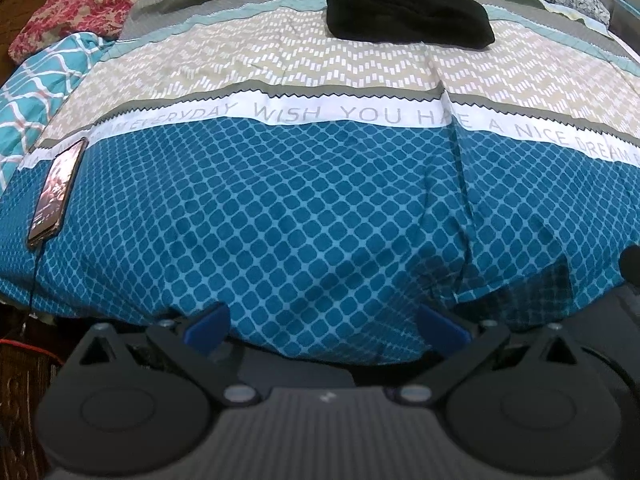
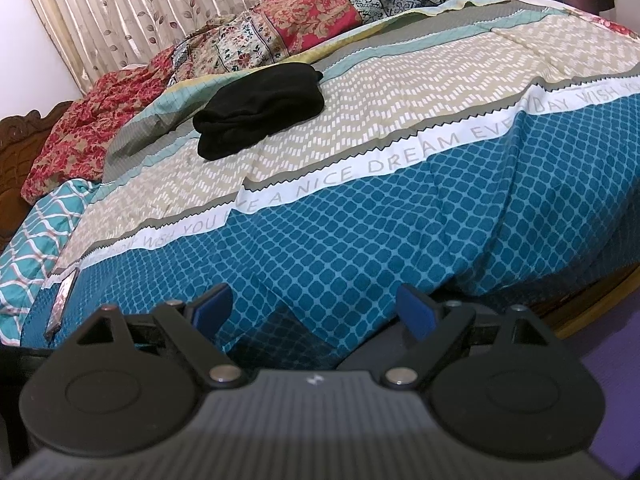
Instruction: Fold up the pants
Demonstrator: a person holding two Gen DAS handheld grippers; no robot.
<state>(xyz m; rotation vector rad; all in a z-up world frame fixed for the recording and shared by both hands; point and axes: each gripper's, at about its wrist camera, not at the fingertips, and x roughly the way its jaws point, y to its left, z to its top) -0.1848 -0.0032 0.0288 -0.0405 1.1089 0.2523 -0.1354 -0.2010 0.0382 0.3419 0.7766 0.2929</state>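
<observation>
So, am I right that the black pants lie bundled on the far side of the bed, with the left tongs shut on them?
Not quite: the left tongs are open and hold nothing, at the near edge of the bed. The pants do lie bundled on the far side, untouched, as the left wrist view shows.

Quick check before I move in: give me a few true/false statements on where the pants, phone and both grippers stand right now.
1. The black pants lie bundled on the bedspread. True.
2. The left gripper grips the pants. False: open, holding nothing.
3. A phone lies near the bed's left edge. True.
4. The right gripper is shut. False: its fingers stand apart.
5. The pants lie on the blue diamond band. False: on the beige zigzag band.
</observation>
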